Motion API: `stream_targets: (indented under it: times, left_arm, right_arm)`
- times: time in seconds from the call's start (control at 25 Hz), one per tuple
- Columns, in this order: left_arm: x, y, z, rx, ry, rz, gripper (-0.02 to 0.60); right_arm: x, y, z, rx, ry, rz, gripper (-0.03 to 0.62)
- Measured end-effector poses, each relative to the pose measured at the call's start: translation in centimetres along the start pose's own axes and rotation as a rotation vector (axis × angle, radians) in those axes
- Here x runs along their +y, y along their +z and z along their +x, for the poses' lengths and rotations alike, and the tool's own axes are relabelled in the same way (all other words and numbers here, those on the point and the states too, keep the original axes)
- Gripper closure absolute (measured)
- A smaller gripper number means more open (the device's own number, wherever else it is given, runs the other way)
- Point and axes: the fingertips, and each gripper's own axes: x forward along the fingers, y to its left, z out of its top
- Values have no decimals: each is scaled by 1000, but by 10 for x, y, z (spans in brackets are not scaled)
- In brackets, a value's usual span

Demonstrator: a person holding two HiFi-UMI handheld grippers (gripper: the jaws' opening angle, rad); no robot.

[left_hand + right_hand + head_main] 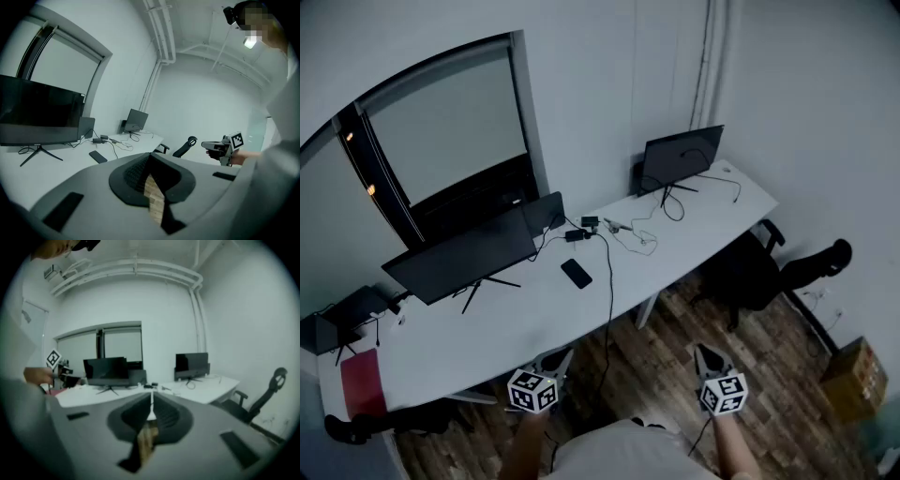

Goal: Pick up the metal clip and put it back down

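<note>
Both were shut, empty: left tool (149, 157), right tool (151, 401). Metal clip was indiscernible; probably light, stiff, slippery; pinch flat sides.

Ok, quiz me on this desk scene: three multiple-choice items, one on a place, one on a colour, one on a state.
1. The black phone lies:
A) on the floor
B) on the white desk
C) between a tool's jaws

2. The flat pad at the desk's left end is:
A) red
B) green
C) yellow

3. The right tool is:
A) wide open
B) shut on the phone
C) shut and empty

Answers:
1 B: it rests on the desktop in front of the large monitor.
2 A: it shows dark red in the head view.
3 C: its jaws meet with nothing between them in the right gripper view.
</note>
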Motion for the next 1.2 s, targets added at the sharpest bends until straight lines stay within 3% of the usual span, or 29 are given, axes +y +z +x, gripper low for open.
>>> stream_targets:
  times: [0.56, 1.2]
  left_arm:
    - [10, 2, 5, 6, -31, 9, 549]
    - [40, -15, -6, 49, -94, 17, 549]
  right_arm:
    - [8, 0, 8, 15, -13, 13, 557]
    - [52, -3, 14, 38, -65, 11, 557]
